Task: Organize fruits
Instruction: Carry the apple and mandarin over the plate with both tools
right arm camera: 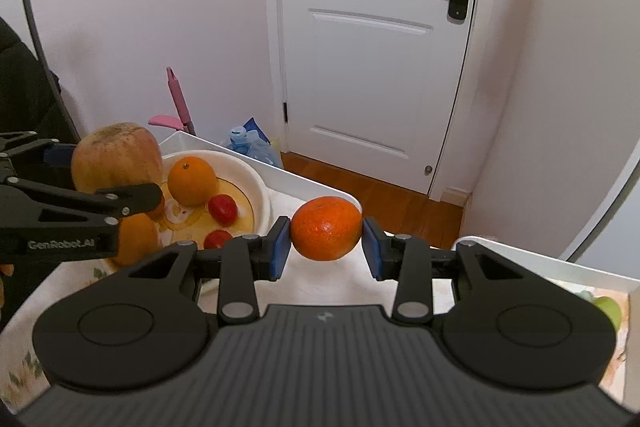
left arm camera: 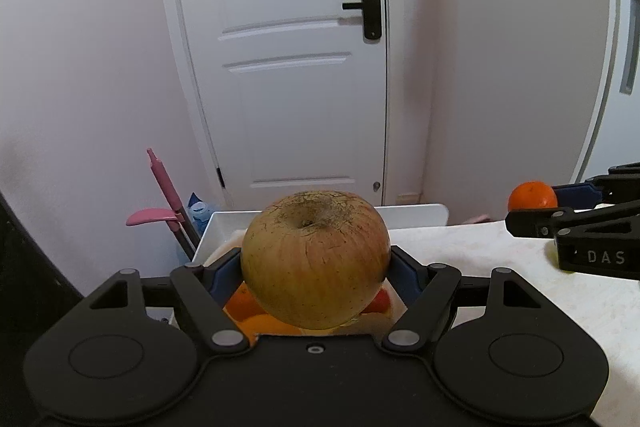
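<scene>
Plainly the left gripper clamps a heavy, firm apple by its sides above the bowl at far left; the right gripper pinches a light, soft-skinned mandarin across its middle, so gentle pressure suits both

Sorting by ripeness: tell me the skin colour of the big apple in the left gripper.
Yellow-green with faint reddish streaks and brown russeting around the stem dip on the large round apple; left wrist view shows it best.

The bowl interior is crowded by oranges and tomatoes, with the left gripper and its apple blocking access from above; the tablecloth beside it lies open.
</scene>
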`<state>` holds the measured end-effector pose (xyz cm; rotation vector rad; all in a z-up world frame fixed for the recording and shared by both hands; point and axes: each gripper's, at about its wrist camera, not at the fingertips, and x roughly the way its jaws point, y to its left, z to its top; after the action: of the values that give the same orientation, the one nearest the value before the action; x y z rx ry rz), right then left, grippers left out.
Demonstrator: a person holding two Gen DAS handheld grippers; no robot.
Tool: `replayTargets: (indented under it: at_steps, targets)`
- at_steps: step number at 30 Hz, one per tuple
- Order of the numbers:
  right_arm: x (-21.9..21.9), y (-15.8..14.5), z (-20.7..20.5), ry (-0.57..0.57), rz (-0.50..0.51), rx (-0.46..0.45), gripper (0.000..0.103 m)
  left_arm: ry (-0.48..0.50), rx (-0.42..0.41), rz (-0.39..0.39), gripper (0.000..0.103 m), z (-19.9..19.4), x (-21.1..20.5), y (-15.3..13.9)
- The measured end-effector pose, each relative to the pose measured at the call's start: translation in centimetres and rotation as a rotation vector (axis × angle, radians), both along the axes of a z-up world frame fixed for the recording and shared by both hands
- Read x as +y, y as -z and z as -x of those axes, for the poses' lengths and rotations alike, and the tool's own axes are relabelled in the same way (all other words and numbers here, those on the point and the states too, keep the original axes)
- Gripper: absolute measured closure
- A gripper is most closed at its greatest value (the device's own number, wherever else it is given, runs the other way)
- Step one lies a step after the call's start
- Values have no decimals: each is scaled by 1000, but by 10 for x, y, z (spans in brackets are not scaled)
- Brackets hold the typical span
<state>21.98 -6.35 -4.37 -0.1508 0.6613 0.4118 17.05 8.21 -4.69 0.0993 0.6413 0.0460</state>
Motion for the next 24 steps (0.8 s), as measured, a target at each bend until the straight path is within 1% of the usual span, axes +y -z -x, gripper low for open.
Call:
replayTargets:
  at_steps: [6,9,12,17,21,22,23,24]
  targets:
    - [17,8,-7,49,0,18,50,61,47,-8,24,-19,22,19]
    - [23,13,-10,74,4,28,50,97,75,-26,24,-28,27,31]
    - [27,18,-11,99,11,37,50,136,101,-28,24,-34,29,41]
    - [31,22,-10,132,17,47,50,202,116,-53,24,-40,25,49]
    - [35,20,-9,144,22,47,50,220,129,-58,23,-43,25,52]
    - [35,20,-9,145,21,46,50,225,132,-58,22,-46,25,53]
    - [36,19,-9,145,21,45,50,229,127,-61,19,-46,27,52]
    - [36,18,-9,144,21,45,50,231,111,-63,9,-45,28,50]
